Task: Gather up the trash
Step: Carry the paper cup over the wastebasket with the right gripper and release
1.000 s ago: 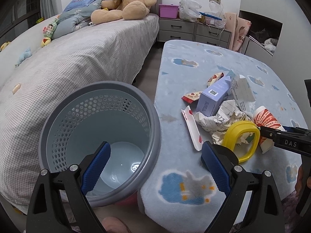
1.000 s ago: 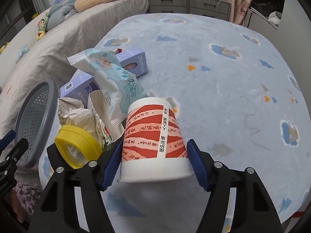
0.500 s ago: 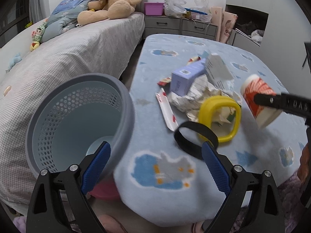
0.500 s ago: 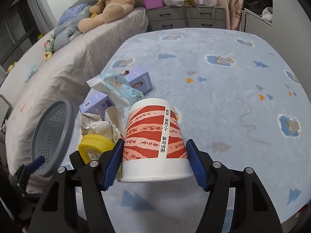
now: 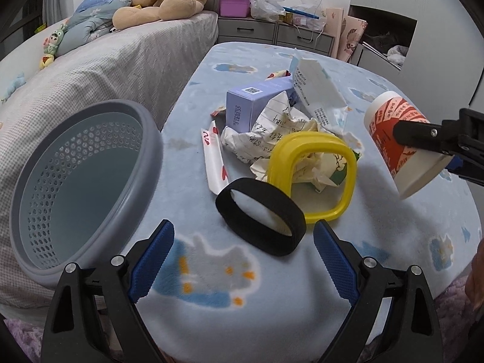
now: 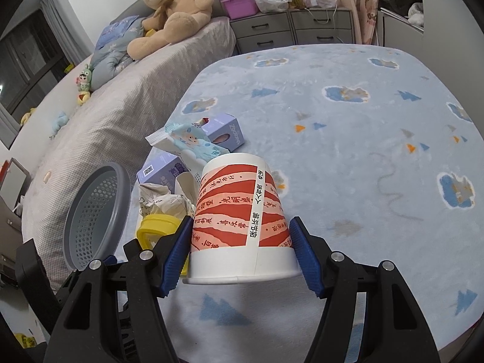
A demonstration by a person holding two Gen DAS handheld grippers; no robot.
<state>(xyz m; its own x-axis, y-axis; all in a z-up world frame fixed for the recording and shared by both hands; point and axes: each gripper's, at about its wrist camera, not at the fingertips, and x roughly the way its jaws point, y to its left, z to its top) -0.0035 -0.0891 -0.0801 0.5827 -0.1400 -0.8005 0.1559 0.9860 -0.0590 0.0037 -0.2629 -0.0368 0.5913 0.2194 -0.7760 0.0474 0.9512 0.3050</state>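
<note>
Carrying step: right gripper pinching cup, lifted off table. Left gripper spread, empty, near black band. Next: swing cup left over bin, release inside rim.

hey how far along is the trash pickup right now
Barely begun: the grey bin looks empty inside. In hand: the right hand-held gripper is clamped on the red paper cup, held off the blanket. Left: crumpled paper, yellow ring, black band, purple box and wrappers. The left hand-held gripper is open, holding nothing.
</note>
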